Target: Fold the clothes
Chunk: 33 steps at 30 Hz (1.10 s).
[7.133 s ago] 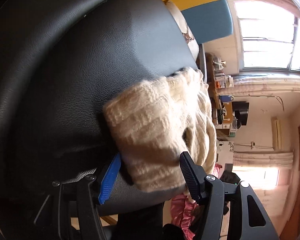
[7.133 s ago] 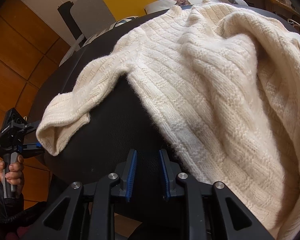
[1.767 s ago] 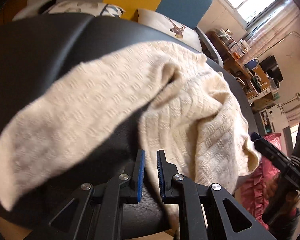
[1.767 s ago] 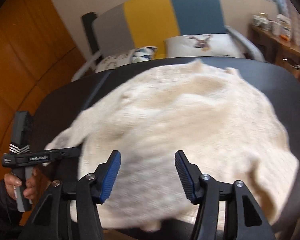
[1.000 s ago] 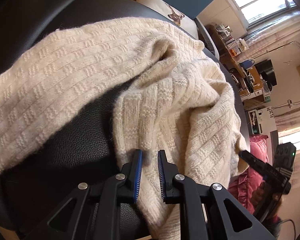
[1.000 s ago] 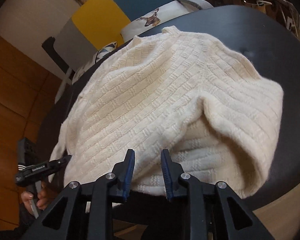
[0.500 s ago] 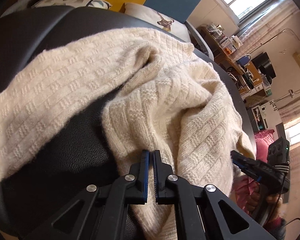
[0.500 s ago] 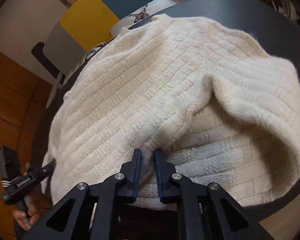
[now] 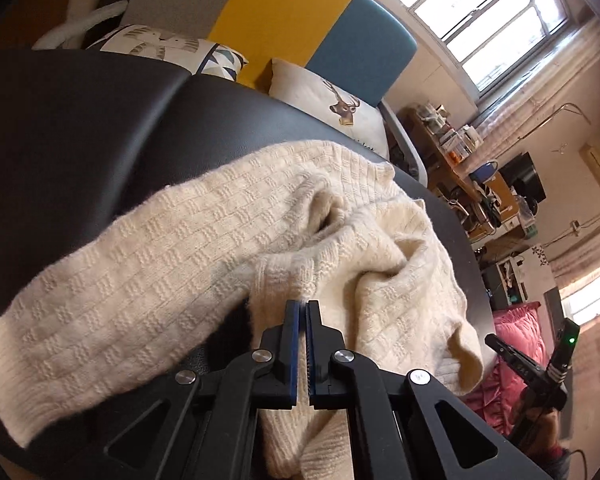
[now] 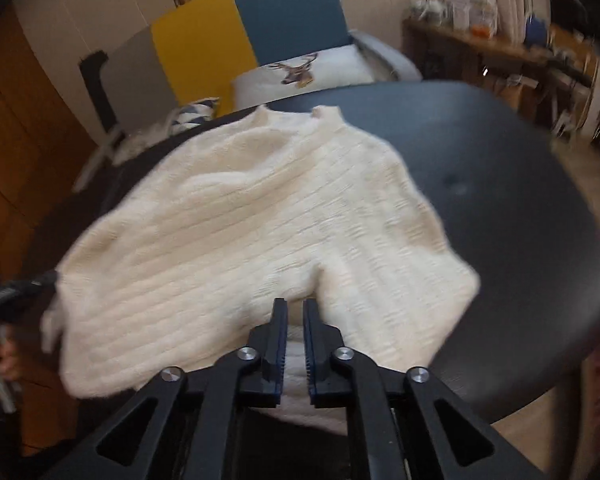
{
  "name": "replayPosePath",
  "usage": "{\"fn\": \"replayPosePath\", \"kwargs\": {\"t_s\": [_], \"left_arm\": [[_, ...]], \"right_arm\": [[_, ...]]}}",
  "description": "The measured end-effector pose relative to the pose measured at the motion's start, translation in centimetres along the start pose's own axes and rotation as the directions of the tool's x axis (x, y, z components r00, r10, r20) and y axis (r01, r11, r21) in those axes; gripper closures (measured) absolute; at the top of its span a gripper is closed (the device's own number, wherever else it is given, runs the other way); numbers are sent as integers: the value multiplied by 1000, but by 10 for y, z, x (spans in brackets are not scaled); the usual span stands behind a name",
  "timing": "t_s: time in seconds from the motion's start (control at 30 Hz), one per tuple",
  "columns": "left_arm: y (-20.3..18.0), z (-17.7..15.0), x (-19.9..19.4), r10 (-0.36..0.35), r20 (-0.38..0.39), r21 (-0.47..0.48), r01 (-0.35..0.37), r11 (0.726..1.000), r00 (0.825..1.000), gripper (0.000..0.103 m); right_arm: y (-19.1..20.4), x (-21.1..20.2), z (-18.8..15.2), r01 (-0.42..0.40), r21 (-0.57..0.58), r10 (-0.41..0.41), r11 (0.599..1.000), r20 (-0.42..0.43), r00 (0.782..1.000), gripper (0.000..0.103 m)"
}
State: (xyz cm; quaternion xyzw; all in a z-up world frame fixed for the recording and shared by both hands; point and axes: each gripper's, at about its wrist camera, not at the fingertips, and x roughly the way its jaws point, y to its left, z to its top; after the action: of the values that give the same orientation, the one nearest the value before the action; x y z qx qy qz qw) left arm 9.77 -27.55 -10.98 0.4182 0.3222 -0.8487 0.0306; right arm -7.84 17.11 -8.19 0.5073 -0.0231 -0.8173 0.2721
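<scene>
A cream knitted sweater lies bunched on a black round table. Its left sleeve stretches toward the table's near left edge. My left gripper is shut on the sweater's ribbed bottom hem at the left side. In the right wrist view the sweater has its collar at the far side, and my right gripper is shut on its near hem, lifting a fold. The right gripper also shows in the left wrist view, and the left gripper shows at the left edge of the right wrist view.
A grey, yellow and blue sofa with a deer cushion stands behind the table. A patterned cushion lies beside it. A cluttered wooden shelf stands at the far right. A pink quilt lies beyond the table's right edge.
Both grippers have closed fully on the sweater's hem and pulled back, lifting it. The sweater's body has drawn together and its near edge has risen off the table.
</scene>
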Motion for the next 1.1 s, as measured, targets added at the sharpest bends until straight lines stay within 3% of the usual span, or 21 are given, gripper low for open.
{"fn": "replayPosePath", "kwargs": {"t_s": [0.17,0.27,0.33,0.47,0.5,0.57,0.63,0.7,0.77,0.8,0.93,0.97,1.03,1.1], "left_arm": [[-6,-5,-1,3,-16,11,-3,1000,1000,100],[-9,-6,0,6,-12,9,-6,1000,1000,100],[-9,-6,1,10,-14,7,-10,1000,1000,100],[-7,-5,4,29,-23,14,-28,1000,999,100],[-6,-6,6,41,-27,21,-40,999,999,100],[-5,-8,9,63,-34,30,-62,998,997,100],[-3,-9,12,68,-40,33,-67,997,997,100],[-2,-10,13,68,-43,38,-66,997,997,100],[-1,-12,13,58,-51,43,-56,998,997,100],[-3,-15,13,44,-61,55,-40,998,997,100],[-13,-26,6,-12,-87,118,23,993,996,100],[-10,-25,-1,-37,-88,107,46,993,995,100],[-3,-22,-16,-86,-83,76,93,993,993,100],[4,-20,-32,-135,-77,44,139,989,988,98]], "right_arm": [[23,19,-36,7,-195,-24,981,-85,996,77],[40,39,-45,38,-292,-73,956,-111,991,77],[48,58,-46,26,-348,-92,937,-175,980,77],[55,73,-46,103,-511,-232,853,-194,953,79],[55,74,-46,147,-555,-290,819,-180,940,86],[47,76,-48,256,-644,-436,721,-135,890,95],[35,79,-51,347,-714,-566,608,-83,820,95],[10,80,-51,414,-739,-663,531,-58,747,95],[-21,78,-47,476,-728,-732,493,-52,679,95],[-33,73,-43,498,-707,-744,502,-59,666,95],[-65,40,-22,548,-562,-714,619,-111,692,95],[-65,29,-17,551,-522,-691,651,-106,715,94],[-49,4,-8,519,-440,-602,733,-62,796,90],[-25,-10,1,372,-369,-414,852,-40,909,85]]}}
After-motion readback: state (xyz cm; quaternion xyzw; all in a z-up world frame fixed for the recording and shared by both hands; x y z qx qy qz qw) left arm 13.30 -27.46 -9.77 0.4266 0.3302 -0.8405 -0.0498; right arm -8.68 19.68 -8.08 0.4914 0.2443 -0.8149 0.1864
